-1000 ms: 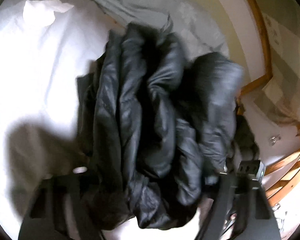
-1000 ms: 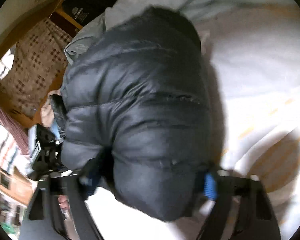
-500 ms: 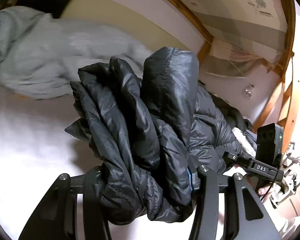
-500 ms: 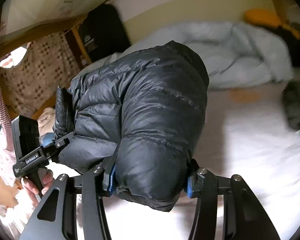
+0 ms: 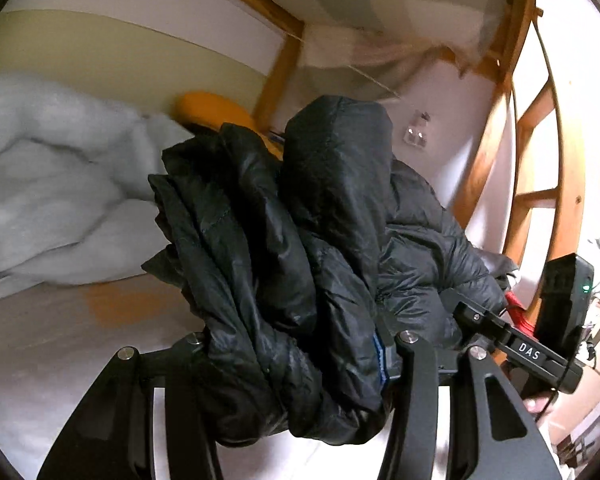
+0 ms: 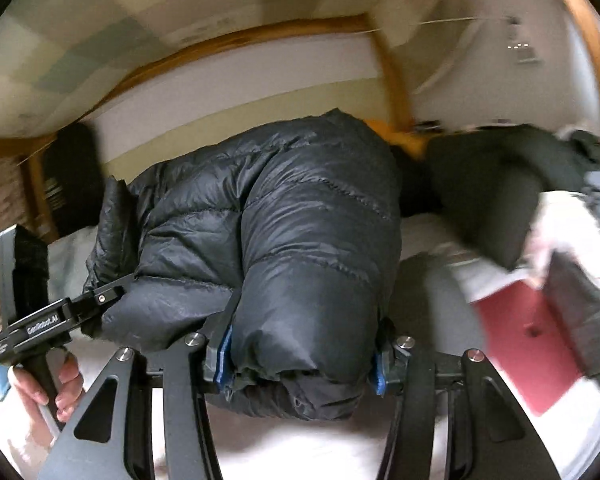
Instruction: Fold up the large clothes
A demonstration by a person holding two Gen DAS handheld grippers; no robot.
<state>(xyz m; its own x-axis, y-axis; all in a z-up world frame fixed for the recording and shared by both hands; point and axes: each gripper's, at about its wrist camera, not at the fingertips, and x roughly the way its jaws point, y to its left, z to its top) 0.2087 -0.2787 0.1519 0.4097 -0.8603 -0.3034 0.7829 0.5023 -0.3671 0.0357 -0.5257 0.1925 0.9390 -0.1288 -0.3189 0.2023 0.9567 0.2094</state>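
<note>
A bundled black puffer jacket (image 5: 300,248) hangs in the air between both grippers, above a white bed sheet (image 5: 60,360). My left gripper (image 5: 296,356) is shut on a thick wad of its crumpled folds, blue pads pressed into the fabric. In the right wrist view the same jacket (image 6: 292,232) shows its quilted outer side, and my right gripper (image 6: 300,360) is shut on a rolled end of it. Each view shows the other gripper's handle: at the right edge (image 5: 540,340) and at the left (image 6: 40,320), held by a hand (image 6: 60,384).
A pale crumpled duvet (image 5: 52,200) and an orange cushion (image 5: 216,108) lie at the back of the bed. Wooden bed posts (image 5: 280,76) and rails (image 5: 540,152) frame it. To the right lie dark clothes (image 6: 500,184) and a red flat item (image 6: 528,340).
Both grippers lifted the jacket off the bed and swung it sideways; the views tilted up from the sheet to the wall and bed frame. The jaws tightened on the bundle.
</note>
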